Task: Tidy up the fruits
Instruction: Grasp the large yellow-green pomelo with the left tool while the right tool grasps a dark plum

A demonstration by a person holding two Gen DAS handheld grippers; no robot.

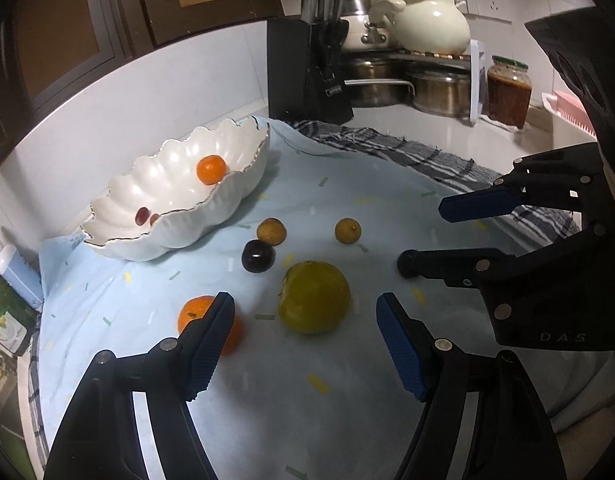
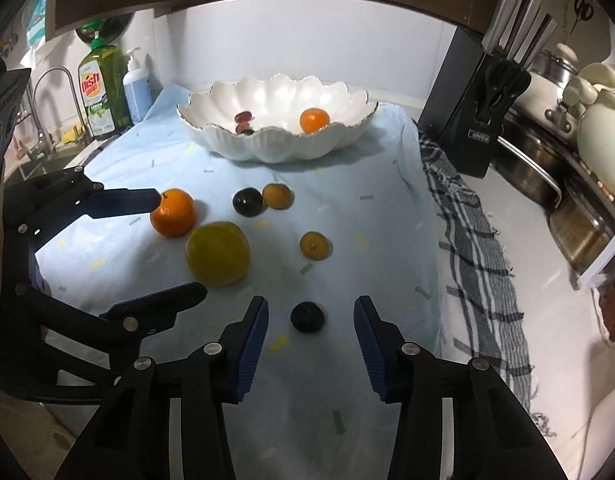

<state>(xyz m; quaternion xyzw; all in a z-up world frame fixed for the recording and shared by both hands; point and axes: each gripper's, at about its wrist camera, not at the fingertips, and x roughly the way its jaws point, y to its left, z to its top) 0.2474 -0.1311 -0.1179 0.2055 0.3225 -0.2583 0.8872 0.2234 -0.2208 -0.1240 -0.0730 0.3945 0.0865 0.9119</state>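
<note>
The large yellow-green citrus [image 1: 314,297] lies on the light blue cloth [image 1: 267,380] between and just ahead of the open left gripper [image 1: 303,320] fingertips, untouched; an orange mandarin [image 1: 195,314] sits against the left finger. The dark plum [image 2: 307,317] lies between the open right gripper [image 2: 310,312] fingertips, clear of both pads. The scalloped white bowl [image 2: 283,148] stands well beyond.

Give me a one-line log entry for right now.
left gripper: open, jaws astride large yellow-green fruit | right gripper: open, jaws astride dark plum | bowl: one orange, small dark fruits
</note>
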